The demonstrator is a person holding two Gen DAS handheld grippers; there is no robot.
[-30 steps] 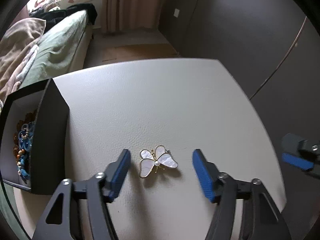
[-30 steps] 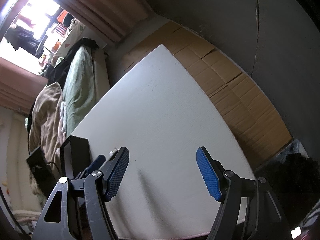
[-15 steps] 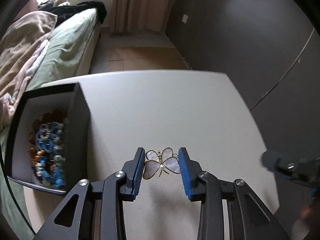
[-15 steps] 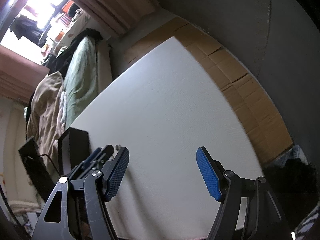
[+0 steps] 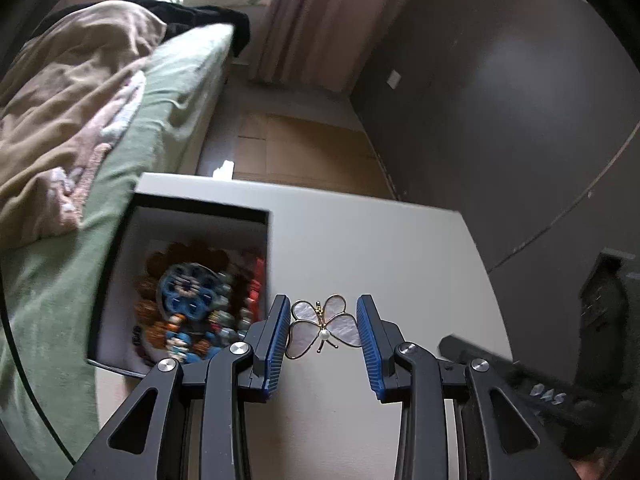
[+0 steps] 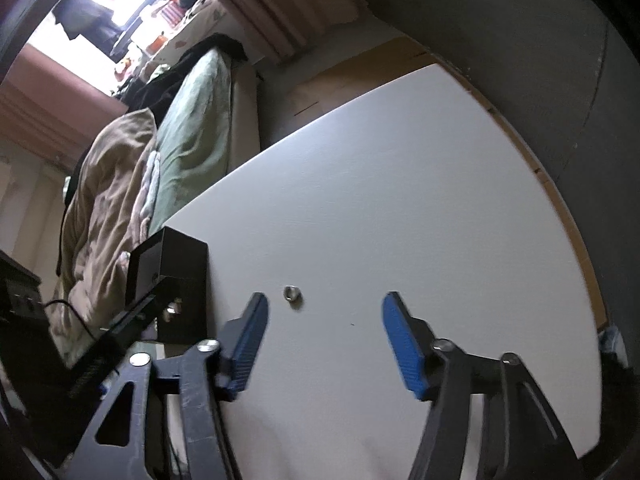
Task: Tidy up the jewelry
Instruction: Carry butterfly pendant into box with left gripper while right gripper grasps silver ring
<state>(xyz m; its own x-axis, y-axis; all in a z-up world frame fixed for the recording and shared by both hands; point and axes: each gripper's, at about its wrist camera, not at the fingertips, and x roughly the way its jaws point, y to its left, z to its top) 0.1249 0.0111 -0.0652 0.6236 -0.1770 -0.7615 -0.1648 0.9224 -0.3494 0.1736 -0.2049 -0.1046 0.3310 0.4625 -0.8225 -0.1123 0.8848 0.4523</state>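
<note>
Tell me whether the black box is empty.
Not empty: the open black box holds a heap of beaded jewelry, blue, orange and red, blurred.

black box point(image 5: 192, 208) left, table point(image 6: 400, 200) bare right

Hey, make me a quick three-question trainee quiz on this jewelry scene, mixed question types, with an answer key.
1. True or false: the butterfly brooch is clamped between the left gripper pads.
2. Multiple choice: the black box with beaded jewelry sits A) on the bed, B) on the white table, C) on the floor.
3. Fill in: the small silver ring lies on the table ahead of the ___ gripper, whose jaws have just been closing with nothing between them.

Key: 1 true; 2 B; 3 right.
</note>
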